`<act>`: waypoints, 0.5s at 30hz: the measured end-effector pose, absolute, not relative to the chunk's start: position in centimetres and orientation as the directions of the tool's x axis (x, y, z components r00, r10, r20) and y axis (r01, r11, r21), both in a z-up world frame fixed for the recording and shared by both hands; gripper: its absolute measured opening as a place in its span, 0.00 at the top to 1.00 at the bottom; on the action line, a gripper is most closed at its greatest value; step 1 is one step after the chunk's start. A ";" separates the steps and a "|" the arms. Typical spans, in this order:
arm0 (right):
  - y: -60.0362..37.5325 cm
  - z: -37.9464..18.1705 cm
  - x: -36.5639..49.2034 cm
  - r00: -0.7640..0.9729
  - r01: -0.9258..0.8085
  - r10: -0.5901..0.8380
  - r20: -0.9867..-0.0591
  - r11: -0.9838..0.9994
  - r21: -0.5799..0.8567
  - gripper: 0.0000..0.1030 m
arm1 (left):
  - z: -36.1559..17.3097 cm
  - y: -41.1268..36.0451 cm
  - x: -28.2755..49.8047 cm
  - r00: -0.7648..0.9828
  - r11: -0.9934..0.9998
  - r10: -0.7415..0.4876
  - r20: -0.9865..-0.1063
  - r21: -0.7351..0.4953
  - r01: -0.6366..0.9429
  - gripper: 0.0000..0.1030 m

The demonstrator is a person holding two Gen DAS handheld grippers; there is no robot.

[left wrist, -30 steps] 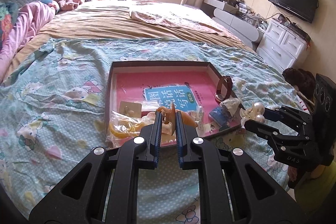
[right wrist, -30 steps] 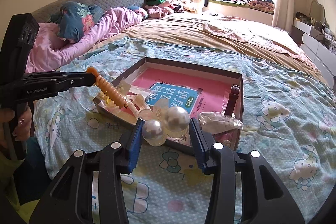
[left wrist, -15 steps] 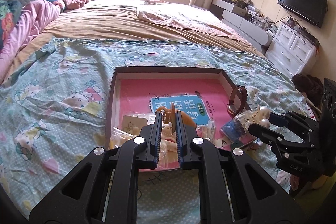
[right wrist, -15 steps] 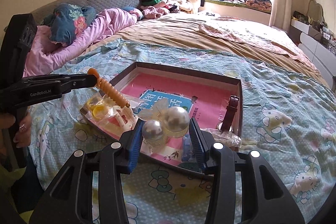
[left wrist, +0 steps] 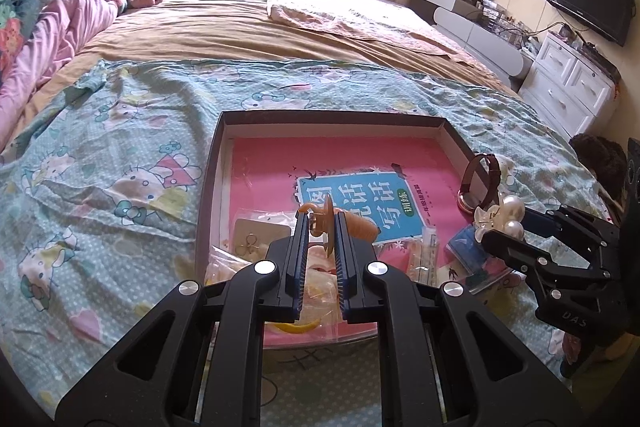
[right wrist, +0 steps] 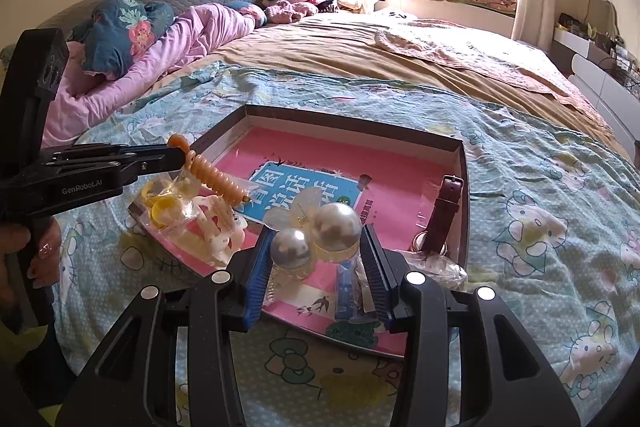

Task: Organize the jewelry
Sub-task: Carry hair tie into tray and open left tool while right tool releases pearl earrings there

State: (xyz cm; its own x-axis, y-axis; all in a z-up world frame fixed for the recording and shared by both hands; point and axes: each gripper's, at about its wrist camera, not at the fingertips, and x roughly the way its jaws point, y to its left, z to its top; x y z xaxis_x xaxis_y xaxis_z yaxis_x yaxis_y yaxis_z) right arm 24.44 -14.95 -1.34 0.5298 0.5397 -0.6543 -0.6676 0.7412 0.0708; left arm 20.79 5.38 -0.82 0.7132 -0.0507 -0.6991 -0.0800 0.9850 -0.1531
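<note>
- The orange ridged plastic hair clip [right wrist: 216, 179] is pinched between the fully closed jaws of the left gripper [left wrist: 322, 227], held in the air over the near left part of the tray.
- The hair clip with two large pearl balls and a clear bow [right wrist: 316, 227] sits clamped between the partly closed jaws of the right gripper [right wrist: 316, 259], above the tray's near edge.
- Below both lies a shallow dark-rimmed cardboard tray [left wrist: 332, 117] on a teal cartoon-print bedspread [left wrist: 120, 155].
- Its floor is a pink booklet with a blue title panel [left wrist: 352, 203].
- Inside, near the front: clear plastic bags holding yellow rings [right wrist: 162, 207], a small card carrying earrings [left wrist: 256, 237], and a blue packet [left wrist: 466, 247].
- A brown leather watch strap [right wrist: 444, 215] leans against the right wall.
- A person's hand [right wrist: 24, 259] grips the left gripper's handle.
</note>
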 end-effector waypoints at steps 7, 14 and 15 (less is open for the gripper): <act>-13.8 -2.4 24.3 0.504 -0.688 0.538 -0.675 0.723 0.062 0.59 | -1.8 5.8 20.8 0.700 0.984 -0.048 -0.713 -0.155 -0.091 0.94; -12.3 -3.4 23.7 0.467 -0.722 0.544 -0.697 0.690 0.055 0.59 | -2.8 6.5 20.7 0.684 0.982 -0.047 -0.728 -0.160 -0.103 0.94; -12.1 -3.6 23.7 0.467 -0.723 0.537 -0.703 0.689 0.047 0.59 | -3.0 6.6 20.7 0.682 0.981 -0.048 -0.730 -0.163 -0.106 0.94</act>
